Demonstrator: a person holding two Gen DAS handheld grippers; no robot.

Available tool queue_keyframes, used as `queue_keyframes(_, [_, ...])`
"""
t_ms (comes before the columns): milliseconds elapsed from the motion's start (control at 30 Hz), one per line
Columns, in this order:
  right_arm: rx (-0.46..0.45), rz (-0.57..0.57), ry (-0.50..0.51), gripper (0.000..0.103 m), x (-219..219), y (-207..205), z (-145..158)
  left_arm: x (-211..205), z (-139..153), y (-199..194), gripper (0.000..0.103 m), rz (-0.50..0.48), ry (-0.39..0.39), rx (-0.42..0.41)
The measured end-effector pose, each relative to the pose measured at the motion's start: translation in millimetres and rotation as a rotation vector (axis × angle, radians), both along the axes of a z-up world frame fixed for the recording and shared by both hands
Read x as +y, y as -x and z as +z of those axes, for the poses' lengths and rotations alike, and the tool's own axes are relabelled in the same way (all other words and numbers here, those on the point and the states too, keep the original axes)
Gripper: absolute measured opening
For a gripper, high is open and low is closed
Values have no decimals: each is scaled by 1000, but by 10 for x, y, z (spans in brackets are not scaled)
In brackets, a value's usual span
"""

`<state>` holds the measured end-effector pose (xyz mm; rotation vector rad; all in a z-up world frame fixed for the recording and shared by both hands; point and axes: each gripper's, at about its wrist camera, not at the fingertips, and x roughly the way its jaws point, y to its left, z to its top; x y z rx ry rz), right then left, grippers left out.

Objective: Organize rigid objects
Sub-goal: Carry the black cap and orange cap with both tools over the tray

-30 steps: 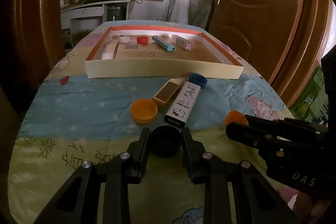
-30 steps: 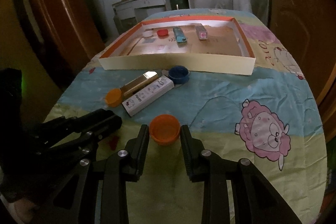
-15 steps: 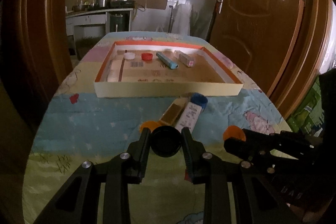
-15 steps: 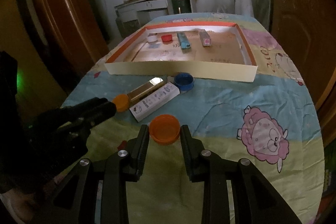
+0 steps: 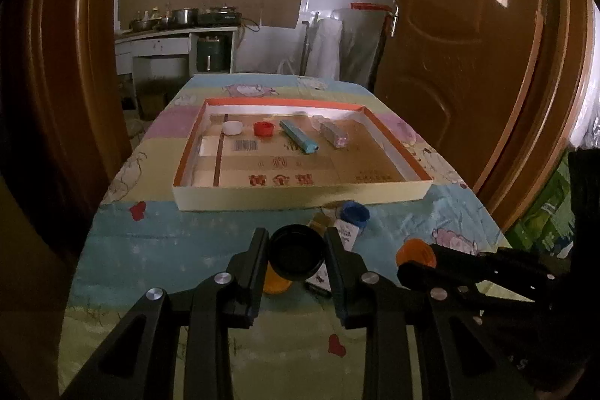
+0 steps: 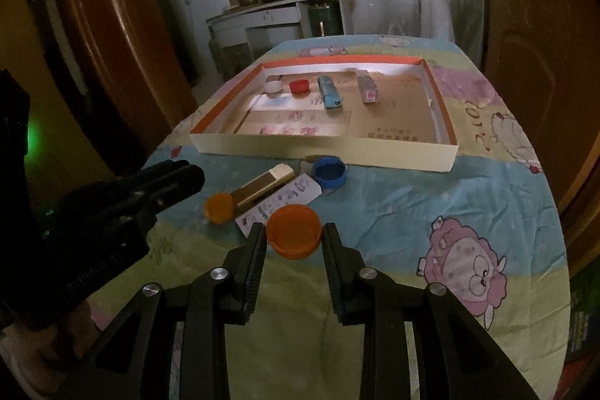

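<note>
A black cap (image 5: 296, 253) sits clamped in the left gripper (image 5: 296, 259), an orange cap (image 6: 294, 235) in the right gripper (image 6: 294, 242), both short of the cardboard tray (image 6: 322, 147); inside the tray's far end lie white and red caps (image 6: 300, 86).

The near half of the cardboard tray (image 5: 300, 199) is bare. Before its front wall, a blue cap (image 6: 329, 171), two small boxes (image 6: 279, 199) and an orange cap (image 6: 218, 207) crowd the counter (image 6: 405, 212).
</note>
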<state>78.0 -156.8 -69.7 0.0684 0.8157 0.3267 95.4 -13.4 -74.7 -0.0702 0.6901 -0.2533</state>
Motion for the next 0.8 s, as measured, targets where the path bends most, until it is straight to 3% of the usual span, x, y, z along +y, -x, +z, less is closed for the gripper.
queue_keyframes(800, [-34,-5,-14,31,2,-452,238,49,264,-565,30,9,1,-17])
